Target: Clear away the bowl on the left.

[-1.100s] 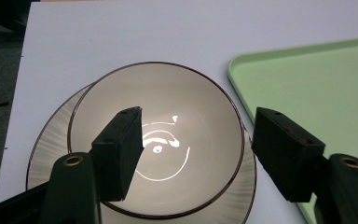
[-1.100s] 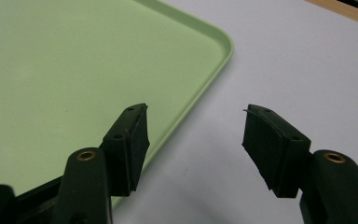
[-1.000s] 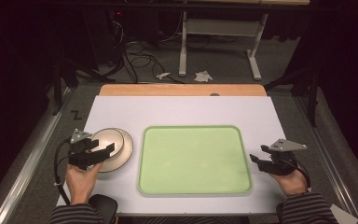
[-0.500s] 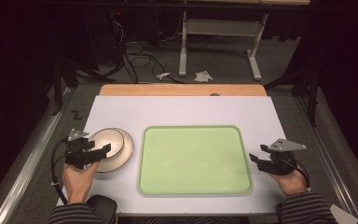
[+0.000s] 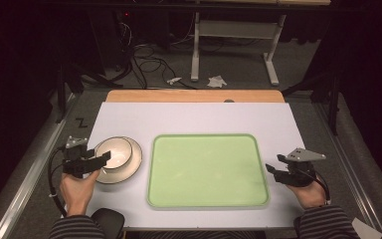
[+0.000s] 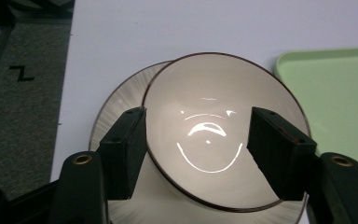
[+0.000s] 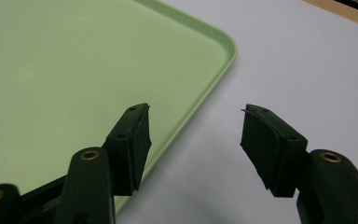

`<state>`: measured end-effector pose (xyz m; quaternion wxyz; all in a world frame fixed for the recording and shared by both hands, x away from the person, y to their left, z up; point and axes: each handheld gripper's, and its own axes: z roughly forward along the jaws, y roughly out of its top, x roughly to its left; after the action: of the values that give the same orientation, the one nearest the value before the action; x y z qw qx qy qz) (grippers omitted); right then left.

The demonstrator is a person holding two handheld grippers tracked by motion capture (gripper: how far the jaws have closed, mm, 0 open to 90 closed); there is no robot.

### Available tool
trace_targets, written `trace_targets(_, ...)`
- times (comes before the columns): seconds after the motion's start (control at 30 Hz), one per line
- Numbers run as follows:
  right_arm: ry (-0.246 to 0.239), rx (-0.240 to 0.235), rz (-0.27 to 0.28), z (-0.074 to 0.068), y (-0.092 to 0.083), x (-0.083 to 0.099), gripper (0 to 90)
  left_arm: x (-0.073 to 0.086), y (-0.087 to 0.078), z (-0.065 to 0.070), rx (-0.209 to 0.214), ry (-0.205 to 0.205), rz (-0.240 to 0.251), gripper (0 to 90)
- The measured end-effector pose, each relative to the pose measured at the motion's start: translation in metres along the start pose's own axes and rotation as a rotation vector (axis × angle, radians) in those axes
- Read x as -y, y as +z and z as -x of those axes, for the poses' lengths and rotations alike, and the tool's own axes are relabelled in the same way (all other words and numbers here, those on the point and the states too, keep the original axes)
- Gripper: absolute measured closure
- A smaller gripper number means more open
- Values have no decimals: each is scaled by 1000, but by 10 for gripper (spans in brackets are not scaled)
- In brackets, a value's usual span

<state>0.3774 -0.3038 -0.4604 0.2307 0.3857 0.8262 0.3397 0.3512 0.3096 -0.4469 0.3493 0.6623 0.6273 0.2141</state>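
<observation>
A cream bowl (image 5: 115, 152) with a dark rim stands on a matching plate (image 5: 132, 168) at the table's left. My left gripper (image 5: 105, 158) hovers over the bowl's near-left rim, open. Its jaws have just been closing a little. In the left gripper view the left gripper (image 6: 198, 116) has its left pad outside the bowl (image 6: 214, 149) above the plate (image 6: 116, 105), and its right pad over the bowl's inside. Neither pad presses on the rim. My right gripper (image 5: 272, 170) is open and holds nothing, by the right edge of the green tray (image 5: 206, 199).
The light green tray (image 7: 74, 60) lies in the middle of the white table mat (image 5: 194, 119); the right gripper (image 7: 195, 111) sits over its right rim. A wooden strip (image 5: 194, 95) runs along the far edge. Cables and a stand's legs are on the floor beyond.
The left gripper has edged slightly left, back over the bowl's rim. The right gripper has not moved.
</observation>
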Motion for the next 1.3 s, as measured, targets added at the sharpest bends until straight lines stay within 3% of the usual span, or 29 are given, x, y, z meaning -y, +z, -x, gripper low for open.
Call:
trace_targets(0.13,6,7,16,1,-2,0,440,-3,2,-6,-20,-18,3,401)
trace_targets(0.33,9,3,4,1,0,0,441,-6,8,-10,-18,-33,-7,416)
trace_targets(0.4,8,4,3,1,0,0,441,-8,12,-10,-17,-28,-13,458)
trace_targets(0.6,-2,1,2,0,-1,0,442,-10,24,-11,-40,-29,-82,450)
trace_targets(0.67,3,-2,2,-1,-1,0,443,-10,29,-10,-66,-15,-104,477)
trace_targets(0.9,-8,0,0,-1,-1,0,444,-11,37,-16,-76,-38,-139,519)
trace_targets(1.03,-9,0,-2,-1,0,0,444,-11,41,-16,-70,-38,-164,558)
trace_targets(1.1,-13,0,-3,-1,0,1,445,-11,44,-17,-37,-53,-171,588)
trace_targets(1.3,-15,2,3,-1,-1,1,443,-10,49,-16,-30,-43,-209,619)
